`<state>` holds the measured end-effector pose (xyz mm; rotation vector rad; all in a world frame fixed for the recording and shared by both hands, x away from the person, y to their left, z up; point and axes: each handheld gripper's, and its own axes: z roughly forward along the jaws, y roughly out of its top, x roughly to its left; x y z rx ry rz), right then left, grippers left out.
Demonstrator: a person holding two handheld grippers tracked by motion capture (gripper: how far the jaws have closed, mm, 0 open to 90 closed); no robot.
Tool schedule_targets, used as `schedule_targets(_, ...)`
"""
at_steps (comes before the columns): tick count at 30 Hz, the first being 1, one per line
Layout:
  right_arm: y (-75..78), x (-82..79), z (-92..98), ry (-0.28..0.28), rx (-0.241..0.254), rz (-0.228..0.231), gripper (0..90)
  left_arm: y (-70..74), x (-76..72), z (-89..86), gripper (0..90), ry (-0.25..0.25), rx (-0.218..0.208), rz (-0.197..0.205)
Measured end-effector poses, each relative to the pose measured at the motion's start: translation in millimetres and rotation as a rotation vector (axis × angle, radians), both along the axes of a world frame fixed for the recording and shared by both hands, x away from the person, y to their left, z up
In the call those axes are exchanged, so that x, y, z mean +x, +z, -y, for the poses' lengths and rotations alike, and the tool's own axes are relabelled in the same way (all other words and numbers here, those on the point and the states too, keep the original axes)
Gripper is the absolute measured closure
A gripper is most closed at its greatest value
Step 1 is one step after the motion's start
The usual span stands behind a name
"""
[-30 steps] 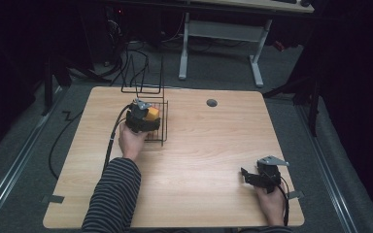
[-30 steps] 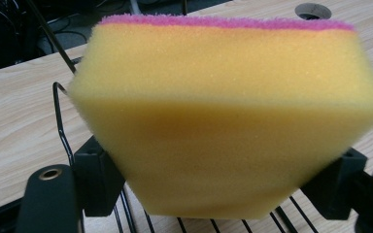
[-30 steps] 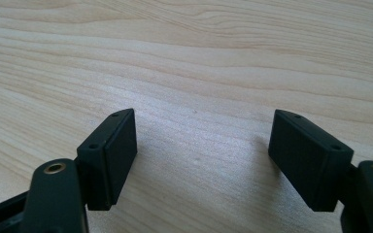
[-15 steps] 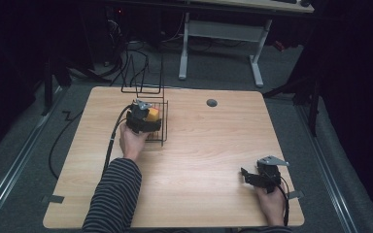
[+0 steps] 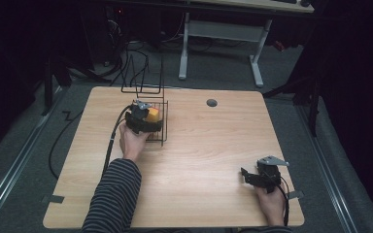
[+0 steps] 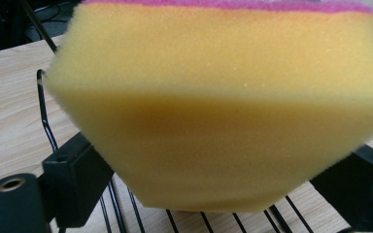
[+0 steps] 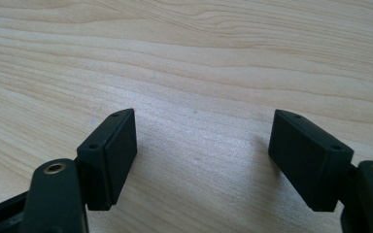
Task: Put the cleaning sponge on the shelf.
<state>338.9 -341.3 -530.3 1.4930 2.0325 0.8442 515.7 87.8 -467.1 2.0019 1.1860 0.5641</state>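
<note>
High view has the left gripper [image 5: 148, 119] at the table's far left, jaws just opening to release the yellow sponge [image 5: 153, 115] into the wire basket [image 5: 161, 127], withdrawal likely next, while the right gripper [image 5: 252, 177] rests open.

Your left gripper [image 5: 148, 121] reached forward, its jaws just opening; your right gripper [image 5: 252, 177] rested low near you, jaws apart.

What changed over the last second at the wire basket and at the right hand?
The left gripper has just been opening its jaws around the yellow sponge, which sits between them over the wire basket; release looks underway. Neither hand has visibly shifted. The right gripper is open over bare table, as before.
</note>
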Motion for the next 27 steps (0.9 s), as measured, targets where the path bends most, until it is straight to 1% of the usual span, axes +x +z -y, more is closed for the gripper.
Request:
schedule_targets(4, 0.0, 0.0, 0.0, 0.0, -0.001, 0.0, 26.2, 1.3, -1.8, -0.8, 5.9, -0.001, -0.009, 0.002)
schedule_targets(5, 0.0, 0.0, 0.0, 0.0, 0.0, 0.0, 26.2, 1.8, -3.2, -1.3, 5.1, -0.005, -0.017, 0.0)
schedule_targets(9, 0.0, 0.0, 0.0, 0.0, 0.0, 0.0, 26.2, 1.5, -5.0, -2.3, 2.3, -0.006, -0.021, -0.006)
schedule_targets(12, 0.0, 0.0, 0.0, 0.0, 0.0, 0.0, 26.2, 2.6, -10.4, -4.9, 1.0, -0.013, -0.039, -0.001)
schedule_targets(16, 0.0, 0.0, 0.0, 0.0, 0.0, 0.0, 26.2, 4.0, -13.7, -7.1, 0.1, -0.022, -0.043, -0.005)
schedule_targets(19, 0.0, 0.0, 0.0, 0.0, 0.0, 0.0, 26.2, 8.4, -19.3, -8.7, 0.1, -0.033, -0.049, 0.01)
schedule_targets(27, 0.0, 0.0, 0.0, 0.0, 0.0, 0.0, 26.2, 13.6, -29.6, -9.8, 0.2, -0.051, -0.051, 0.018)
